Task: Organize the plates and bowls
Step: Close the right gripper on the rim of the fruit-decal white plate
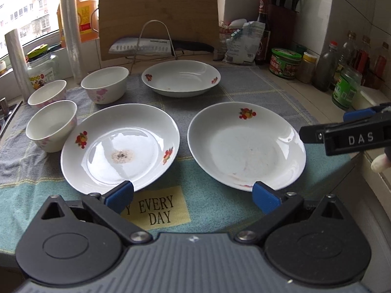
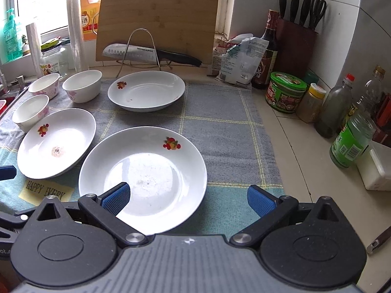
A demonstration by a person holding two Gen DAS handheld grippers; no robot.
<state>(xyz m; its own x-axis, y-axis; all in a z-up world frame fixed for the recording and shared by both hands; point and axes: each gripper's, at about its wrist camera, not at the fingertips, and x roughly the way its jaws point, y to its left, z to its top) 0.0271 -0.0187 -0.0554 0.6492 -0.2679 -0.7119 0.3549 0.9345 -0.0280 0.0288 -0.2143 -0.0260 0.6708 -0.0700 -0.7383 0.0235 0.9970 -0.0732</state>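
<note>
Three white plates with fruit prints lie on a towel: a near left plate (image 1: pixel 119 146) (image 2: pixel 56 141), a near right plate (image 1: pixel 246 144) (image 2: pixel 144 175) and a far plate (image 1: pixel 180 78) (image 2: pixel 146 90). Three white bowls with pink flowers (image 1: pixel 51 124) (image 1: pixel 47 94) (image 1: pixel 105 84) stand at the left, also in the right wrist view (image 2: pixel 30 112) (image 2: pixel 44 85) (image 2: pixel 81 85). My left gripper (image 1: pixel 193 195) is open and empty, low above the towel before the two near plates. My right gripper (image 2: pixel 188 200) is open and empty over the near right plate's front edge; it also shows in the left wrist view (image 1: pixel 342 131).
The checked towel (image 1: pixel 244 85) covers the counter. A knife on a wire rack (image 1: pixel 151 46) and a wooden cutting board (image 1: pixel 158 12) stand behind. Jars and bottles (image 2: pixel 286 92) (image 2: pixel 349 141), a knife block (image 2: pixel 295 44) and a white box (image 2: pixel 376 168) line the right. A sink edge (image 2: pixel 7 102) lies at the left.
</note>
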